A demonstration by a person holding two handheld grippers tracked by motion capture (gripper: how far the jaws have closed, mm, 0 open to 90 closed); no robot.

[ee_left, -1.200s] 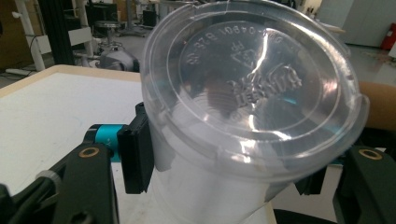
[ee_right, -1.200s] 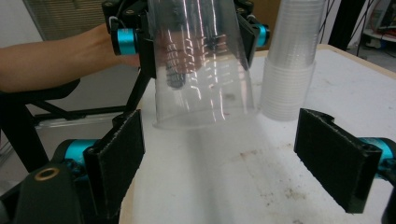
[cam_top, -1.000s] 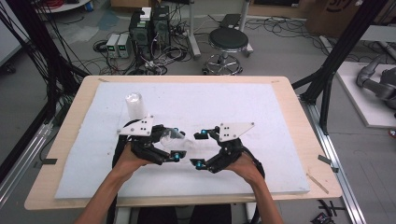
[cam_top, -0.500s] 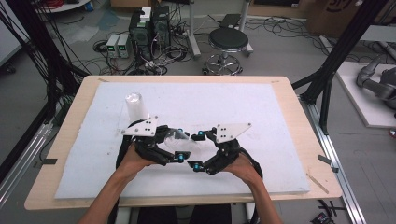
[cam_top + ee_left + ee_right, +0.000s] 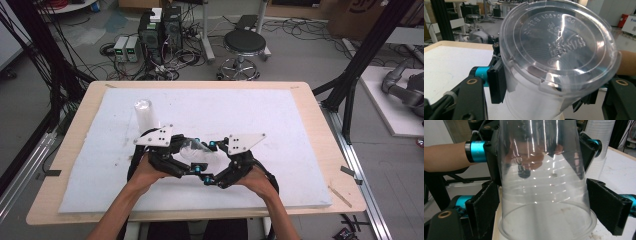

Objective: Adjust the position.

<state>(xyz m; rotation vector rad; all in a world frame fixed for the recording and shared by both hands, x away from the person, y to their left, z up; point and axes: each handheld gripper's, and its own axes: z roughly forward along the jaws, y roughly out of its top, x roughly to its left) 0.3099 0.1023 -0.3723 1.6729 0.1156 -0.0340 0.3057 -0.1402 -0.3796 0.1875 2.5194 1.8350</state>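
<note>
A clear plastic cup (image 5: 191, 148) lies on its side in the air between my two grippers, low over the white mat. My left gripper (image 5: 196, 156) is shut on it near the base. In the left gripper view the embossed base of the cup (image 5: 559, 50) faces the camera and a black pad (image 5: 497, 82) presses on its wall. My right gripper (image 5: 207, 161) faces the left one. In the right gripper view its pads (image 5: 485, 210) stand on either side of the cup (image 5: 541, 195) near the rim. Whether they press on the wall I cannot tell.
A stack of clear cups (image 5: 145, 114) stands upright on the white mat (image 5: 280, 115) behind the left hand, and shows at the top right of the right gripper view (image 5: 600, 137). The mat covers a wooden table (image 5: 330, 150). A stool (image 5: 245, 45) and cables are on the floor beyond.
The right gripper has slid left toward the left gripper, so its jaws now flank the cup's rim. The left gripper has kept still with the cup.
</note>
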